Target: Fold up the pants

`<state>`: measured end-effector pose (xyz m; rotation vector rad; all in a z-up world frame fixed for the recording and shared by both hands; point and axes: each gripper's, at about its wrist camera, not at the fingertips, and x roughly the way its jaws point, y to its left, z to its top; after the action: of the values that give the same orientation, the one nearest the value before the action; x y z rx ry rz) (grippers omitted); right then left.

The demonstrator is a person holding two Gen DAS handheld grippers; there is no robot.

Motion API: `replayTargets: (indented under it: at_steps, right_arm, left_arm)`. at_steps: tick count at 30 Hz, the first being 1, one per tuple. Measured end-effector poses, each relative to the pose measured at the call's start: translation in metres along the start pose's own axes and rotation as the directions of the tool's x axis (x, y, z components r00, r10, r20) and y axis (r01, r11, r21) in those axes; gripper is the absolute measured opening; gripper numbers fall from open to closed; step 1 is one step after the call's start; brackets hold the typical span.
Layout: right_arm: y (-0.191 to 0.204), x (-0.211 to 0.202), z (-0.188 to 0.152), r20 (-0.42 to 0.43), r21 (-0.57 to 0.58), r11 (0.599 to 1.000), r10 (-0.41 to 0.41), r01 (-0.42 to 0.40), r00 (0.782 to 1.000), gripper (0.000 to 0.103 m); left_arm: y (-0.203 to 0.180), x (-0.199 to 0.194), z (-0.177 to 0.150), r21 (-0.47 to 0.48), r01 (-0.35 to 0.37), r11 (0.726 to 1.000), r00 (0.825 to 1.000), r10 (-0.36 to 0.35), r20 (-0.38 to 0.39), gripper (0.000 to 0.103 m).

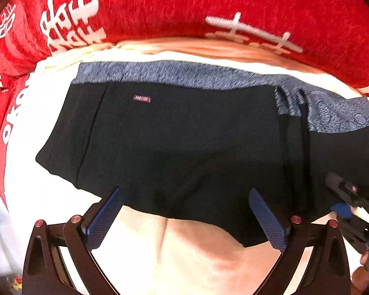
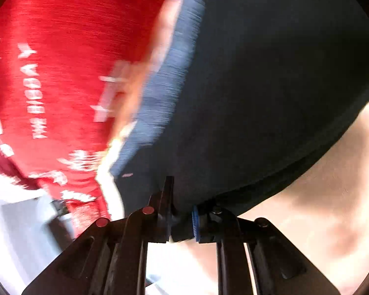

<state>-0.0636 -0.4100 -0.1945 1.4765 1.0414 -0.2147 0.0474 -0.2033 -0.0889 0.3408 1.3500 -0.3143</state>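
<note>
On the cream sheet (image 1: pixel 189 258), black fabric pants with a grey-blue waistband (image 1: pixel 184 142) lie partly folded; left gripper (image 1: pixel 184 218) jaws wide, right gripper (image 2: pixel 182 223) pinching their edge, folds remaining.

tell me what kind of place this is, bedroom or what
Probably a bedroom or living space at home: black pants lie on a pale padded surface, and a red plush blanket with white characters lies behind.

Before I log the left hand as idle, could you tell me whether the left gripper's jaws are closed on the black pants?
No, the left gripper stands wide open above the black pants, gripping nothing.
</note>
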Motion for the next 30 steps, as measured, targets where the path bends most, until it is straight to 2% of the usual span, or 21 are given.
replayTargets:
  at_steps: [1, 3, 4, 6, 7, 9, 11, 13, 14, 17, 19, 20, 21, 23, 24, 25, 26, 28, 30]
  right_arm:
    - [0.000, -0.003, 0.000, -0.023, 0.016, 1.000, 0.014, -0.014, 1.000, 0.023]
    - [0.012, -0.012, 0.001, -0.097, -0.038, 0.999, -0.023, 0.019, 0.995, 0.037]
    - [0.022, -0.024, 0.000, -0.123, -0.105, 0.994, -0.050, 0.037, 0.991, 0.039]
    - [0.044, -0.051, 0.002, -0.117, -0.247, 0.968, -0.085, 0.054, 0.990, 0.042]
    - [0.053, -0.066, 0.006, -0.090, -0.312, 0.947, -0.106, 0.074, 0.990, 0.043]
    - [0.069, -0.105, 0.027, 0.031, -0.422, 0.894, -0.153, 0.152, 0.988, 0.061]
    - [0.071, -0.131, 0.058, 0.164, -0.459, 0.853, -0.192, 0.248, 0.967, 0.067]
    - [0.065, -0.136, 0.088, 0.209, -0.448, 0.841, -0.232, 0.304, 0.950, 0.067]
    - [0.054, -0.132, 0.110, 0.203, -0.420, 0.849, -0.258, 0.322, 0.945, 0.067]
    - [0.028, -0.116, 0.144, 0.112, -0.352, 0.904, -0.214, 0.241, 0.970, 0.067]
    - [0.010, -0.095, 0.161, 0.022, -0.312, 0.933, -0.180, 0.178, 0.983, 0.057]
    - [0.002, -0.086, 0.165, -0.003, -0.290, 0.938, -0.196, 0.187, 0.981, 0.044]
    - [-0.002, -0.083, 0.168, -0.001, -0.269, 0.942, -0.210, 0.202, 0.978, 0.039]
    - [-0.005, -0.090, 0.166, -0.008, -0.238, 0.956, -0.177, 0.170, 0.984, 0.033]
    - [-0.001, -0.097, 0.162, -0.003, -0.251, 0.955, -0.163, 0.157, 0.987, 0.030]
    - [0.004, -0.102, 0.157, 0.006, -0.284, 0.944, -0.177, 0.171, 0.984, 0.029]
    - [0.004, -0.108, 0.150, 0.023, -0.328, 0.919, -0.225, 0.219, 0.974, 0.029]
    - [0.013, -0.102, 0.145, 0.083, -0.395, 0.844, -0.360, 0.363, 0.929, 0.029]
    - [0.018, -0.089, 0.143, 0.118, -0.435, 0.793, -0.419, 0.427, 0.900, 0.035]
  left_arm:
    - [-0.003, -0.002, 0.001, 0.012, 0.000, 1.000, 1.000, 0.000, 0.001, 0.102]
    - [-0.010, -0.008, 0.004, 0.031, 0.015, 0.999, 1.000, -0.015, 0.003, 0.102]
    - [-0.014, -0.012, 0.007, 0.039, 0.022, 0.999, 1.000, -0.023, 0.012, 0.102]
    - [-0.025, -0.022, 0.013, 0.056, 0.041, 0.998, 0.999, -0.043, 0.034, 0.102]
    - [-0.032, -0.025, 0.018, 0.067, 0.054, 0.996, 0.997, -0.058, 0.046, 0.102]
    - [-0.051, -0.032, 0.028, 0.091, 0.085, 0.992, 0.994, -0.091, 0.066, 0.102]
    - [-0.073, -0.034, 0.037, 0.115, 0.112, 0.987, 0.990, -0.121, 0.072, 0.102]
    - [-0.097, -0.033, 0.046, 0.130, 0.123, 0.984, 0.988, -0.133, 0.074, 0.102]
    - [-0.110, -0.030, 0.050, 0.139, 0.133, 0.981, 0.987, -0.144, 0.072, 0.102]
    - [-0.139, -0.018, 0.057, 0.153, 0.167, 0.974, 0.982, -0.178, 0.062, 0.102]
    - [-0.154, -0.003, 0.057, 0.157, 0.162, 0.974, 0.985, -0.169, 0.035, 0.102]
    - [-0.160, 0.007, 0.056, 0.158, 0.137, 0.978, 0.990, -0.142, 0.019, 0.102]
    - [-0.161, 0.014, 0.055, 0.155, 0.108, 0.982, 0.994, -0.111, 0.012, 0.102]
    - [-0.157, 0.027, 0.052, 0.142, 0.066, 0.988, 0.998, -0.064, -0.017, 0.102]
    - [-0.153, 0.035, 0.051, 0.125, 0.074, 0.989, 0.997, -0.070, -0.038, 0.102]
    - [-0.148, 0.040, 0.050, 0.102, 0.093, 0.990, 0.995, -0.088, -0.052, 0.103]
    - [-0.143, 0.043, 0.049, 0.080, 0.109, 0.991, 0.993, -0.104, -0.057, 0.103]
    - [-0.142, 0.043, 0.049, 0.085, 0.104, 0.991, 0.994, -0.099, -0.056, 0.103]
    - [-0.148, 0.040, 0.049, 0.124, 0.068, 0.990, 0.997, -0.064, -0.040, 0.103]
